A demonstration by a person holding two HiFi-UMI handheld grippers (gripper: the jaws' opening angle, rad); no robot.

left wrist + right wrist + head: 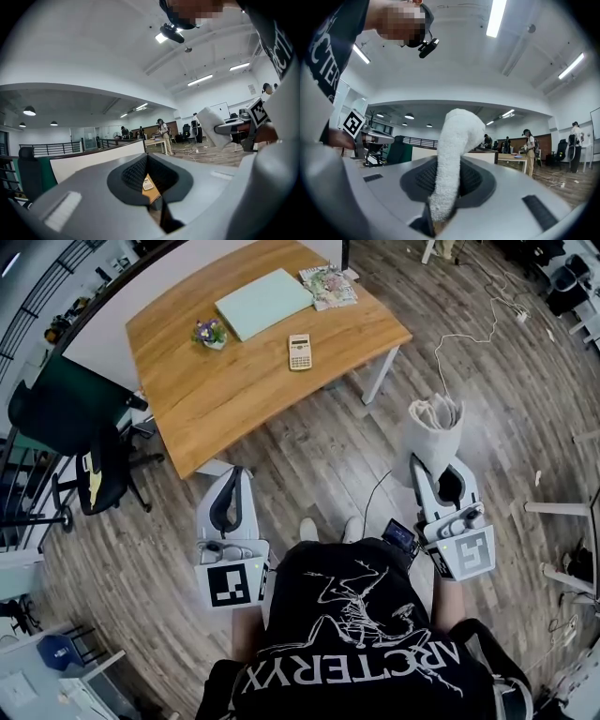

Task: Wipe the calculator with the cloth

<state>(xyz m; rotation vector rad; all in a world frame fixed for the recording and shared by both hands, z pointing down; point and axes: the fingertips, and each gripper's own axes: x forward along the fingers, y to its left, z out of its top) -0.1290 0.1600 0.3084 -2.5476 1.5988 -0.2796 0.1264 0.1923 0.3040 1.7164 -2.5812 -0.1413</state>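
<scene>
The calculator lies flat on the wooden table, far ahead of both grippers. My right gripper is held over the floor to the right of the table, shut on a white cloth that stands up out of its jaws. In the right gripper view the cloth rises between the jaws of the right gripper and curls over. My left gripper is shut and holds nothing, low by the table's near corner. Through the slit in the left gripper the calculator shows small.
On the table stand a small flower pot, a pale green flat folder and a magazine. A black office chair is at the left. A cable runs across the wood floor at the right.
</scene>
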